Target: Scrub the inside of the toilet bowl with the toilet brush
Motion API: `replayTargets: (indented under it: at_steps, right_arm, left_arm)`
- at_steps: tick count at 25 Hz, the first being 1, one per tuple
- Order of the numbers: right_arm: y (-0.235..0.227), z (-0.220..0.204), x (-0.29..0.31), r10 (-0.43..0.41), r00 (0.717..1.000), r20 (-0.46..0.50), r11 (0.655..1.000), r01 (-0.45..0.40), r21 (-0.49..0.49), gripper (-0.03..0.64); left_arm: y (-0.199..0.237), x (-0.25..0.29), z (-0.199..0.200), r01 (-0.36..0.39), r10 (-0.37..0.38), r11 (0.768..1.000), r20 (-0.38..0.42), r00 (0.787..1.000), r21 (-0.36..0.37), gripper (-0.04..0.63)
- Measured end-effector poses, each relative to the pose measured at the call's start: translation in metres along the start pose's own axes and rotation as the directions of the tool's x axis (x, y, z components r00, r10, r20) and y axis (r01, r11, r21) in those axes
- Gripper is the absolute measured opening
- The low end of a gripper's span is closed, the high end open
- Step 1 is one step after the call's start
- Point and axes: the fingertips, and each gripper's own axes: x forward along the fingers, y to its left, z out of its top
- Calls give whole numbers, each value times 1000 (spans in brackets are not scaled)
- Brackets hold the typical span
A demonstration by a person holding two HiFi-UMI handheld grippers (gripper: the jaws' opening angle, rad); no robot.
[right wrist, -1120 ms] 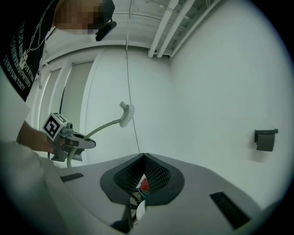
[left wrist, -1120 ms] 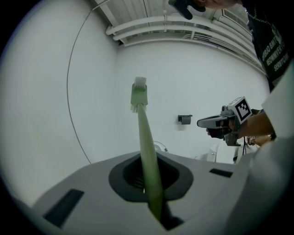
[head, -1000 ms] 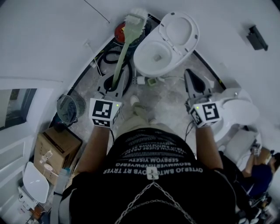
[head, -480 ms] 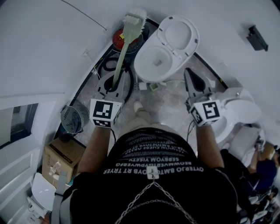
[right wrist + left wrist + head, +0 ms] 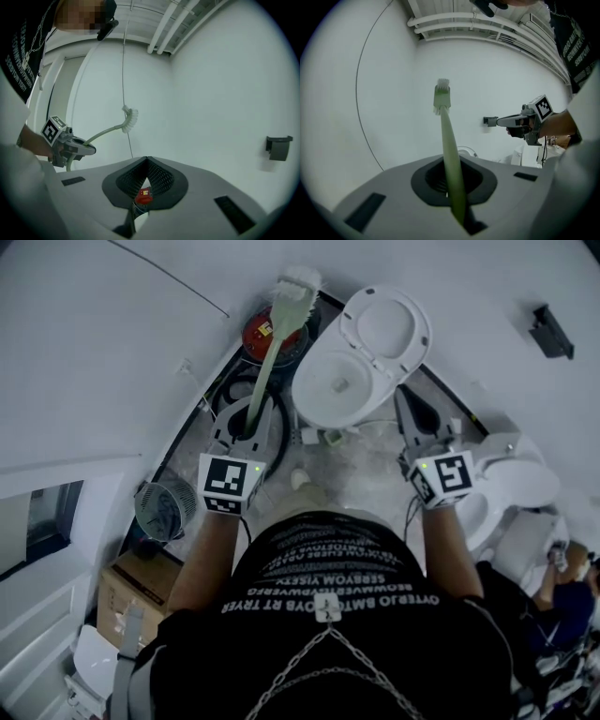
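Both jaws of the left hand-held gripper [image 5: 246, 426] press on the pale green plastic handle of the long toilet brush [image 5: 269, 348]. Its white bristle head points to 12 o'clock and is seen above a round red container [image 5: 255, 334] on the floor, outside the bowl. The white ceramic toilet bowl [image 5: 339, 385], with its lid raised, stands just at 3 o'clock from the brush. The right hand-held gripper [image 5: 406, 407] has its jaws together on nothing, at 5 o'clock from the bowl.

Glossy white ceramic toilet bowl [image 5: 323, 399], matt green plastic brush [image 5: 267, 362]
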Motion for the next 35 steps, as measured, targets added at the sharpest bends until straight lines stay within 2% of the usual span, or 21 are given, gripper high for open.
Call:
replayTargets:
  at_steps: [7,11,13,17,19,26,31,35]
  right_arm:
    - [12,15,30,-16,1000,15,1000,16,-4,2]
    - [16,11,35,-22,1000,2,1000,22,-20,2]
    - [16,4,33,-30,999,-13,999,30,-20,2]
    - [5,-8,33,-40,999,-22,999,40,-7,2]
    - [0,-8,36,-32,999,-6,1000,32,-1,2]
    - [-24,-37,43,-3,1000,2,1000,3,-24,2]
    - [-54,-67,48,-10,1000,18,1000,10,4,2]
    - [-76,-93,67,-19,1000,16,999,18,51,2]
  left_arm:
    - [23,9,-20,47,-47,999,-35,998,-21,2]
    - [26,18,-48,68,-72,996,-90,993,-50,2]
    - [22,22,-67,84,-95,993,-128,987,-84,2]
    - [3,34,-97,119,-158,971,-184,970,-206,2]
    - [-3,44,-108,126,-174,966,-209,962,-224,2]
    - [-37,73,-167,146,-240,947,-329,914,-285,2]
    - [-66,97,-210,130,-279,924,-399,873,-361,2]
    - [-78,117,-242,117,-305,912,-458,835,-393,2]
